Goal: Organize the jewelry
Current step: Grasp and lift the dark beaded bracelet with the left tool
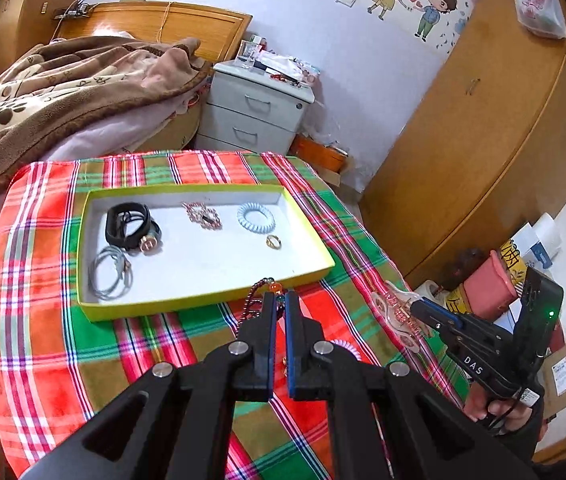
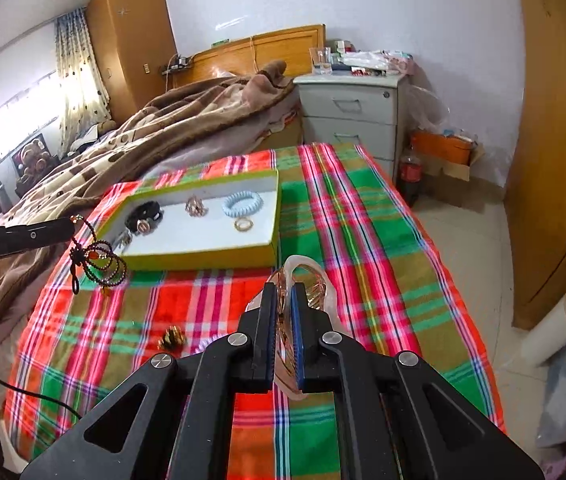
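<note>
A yellow-rimmed white tray [image 1: 311, 276] [image 2: 203, 256] lies on the plaid cloth and holds a black strap watch [image 1: 131, 226], a grey cord loop [image 1: 109, 276], a rose brooch [image 1: 203, 216], a blue coil hair tie [image 1: 256, 215] and a gold ring [image 1: 273, 241]. My left gripper [image 1: 279, 300] [image 2: 71, 222] is shut on a dark beaded bracelet [image 1: 257, 292] [image 2: 103, 264] that hangs above the cloth, just before the tray's near rim. My right gripper [image 2: 283, 292] [image 1: 417, 306] is shut on a clear pink hair clip [image 2: 307, 280] [image 1: 395, 312], right of the tray.
A small gold piece [image 2: 171, 338] and a coil hair tie [image 1: 347, 348] lie on the plaid cloth [image 2: 363, 240] near the front. A bed with a brown blanket [image 1: 63, 92] lies left, a grey nightstand [image 1: 259, 108] behind, wooden wardrobes [image 1: 483, 140] right.
</note>
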`<action>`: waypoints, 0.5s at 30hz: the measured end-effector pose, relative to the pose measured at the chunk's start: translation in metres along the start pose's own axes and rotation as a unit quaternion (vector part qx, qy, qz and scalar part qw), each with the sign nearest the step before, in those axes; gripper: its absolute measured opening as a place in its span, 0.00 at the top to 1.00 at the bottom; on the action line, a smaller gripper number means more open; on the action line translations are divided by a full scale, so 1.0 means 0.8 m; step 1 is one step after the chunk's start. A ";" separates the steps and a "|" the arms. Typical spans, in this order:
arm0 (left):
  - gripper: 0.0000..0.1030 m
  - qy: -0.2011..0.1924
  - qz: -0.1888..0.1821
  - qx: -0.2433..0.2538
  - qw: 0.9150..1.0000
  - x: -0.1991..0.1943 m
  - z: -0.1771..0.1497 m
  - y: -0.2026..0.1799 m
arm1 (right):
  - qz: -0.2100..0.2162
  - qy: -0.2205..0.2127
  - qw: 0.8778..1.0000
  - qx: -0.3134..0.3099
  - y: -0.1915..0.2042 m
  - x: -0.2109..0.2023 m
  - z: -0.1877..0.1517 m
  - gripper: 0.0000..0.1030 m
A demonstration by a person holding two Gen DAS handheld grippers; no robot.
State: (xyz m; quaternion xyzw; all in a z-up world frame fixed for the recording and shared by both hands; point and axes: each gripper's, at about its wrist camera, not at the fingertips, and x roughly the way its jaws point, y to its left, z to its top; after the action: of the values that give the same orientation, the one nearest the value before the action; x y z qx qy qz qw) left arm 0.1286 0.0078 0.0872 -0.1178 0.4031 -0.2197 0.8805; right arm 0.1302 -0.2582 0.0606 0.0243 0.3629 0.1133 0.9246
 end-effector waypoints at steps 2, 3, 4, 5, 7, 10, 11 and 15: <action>0.96 -0.001 0.000 -0.003 1.000 0.000 0.008 0.005 | 0.004 -0.006 1.000 -0.003 0.004 0.000 0.010 0.93; 0.96 -0.002 0.003 -0.001 1.000 0.000 0.012 0.007 | 0.008 -0.009 1.000 -0.006 0.007 0.002 0.016 0.93; 0.96 -0.004 0.007 -0.002 1.000 0.001 0.017 0.009 | 0.010 -0.010 1.000 -0.007 0.010 0.003 0.021 0.93; 0.96 -0.005 0.009 -0.002 1.000 0.001 0.022 0.011 | 0.012 -0.012 1.000 -0.010 0.013 0.007 0.028 0.93; 0.96 -0.007 0.007 -0.004 1.000 0.002 0.032 0.016 | 0.015 -0.013 1.000 -0.017 0.019 0.013 0.037 0.93; 0.96 -0.011 0.008 -0.001 1.000 0.006 0.049 0.020 | 0.024 -0.014 0.999 -0.027 0.030 0.025 0.052 0.93; 0.96 -0.012 0.010 0.000 1.000 0.008 0.055 0.022 | 0.027 -0.015 0.999 -0.029 0.033 0.029 0.057 0.93; 0.96 -0.009 0.010 0.009 1.000 0.020 0.074 0.026 | 0.042 -0.007 0.999 -0.032 0.044 0.055 0.071 0.93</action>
State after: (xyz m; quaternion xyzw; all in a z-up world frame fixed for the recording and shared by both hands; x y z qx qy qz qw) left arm 0.1894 0.0204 0.1069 -0.1081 0.3943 -0.2133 0.8873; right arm 0.1933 -0.2121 0.0774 0.0105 0.3516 0.1636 0.9217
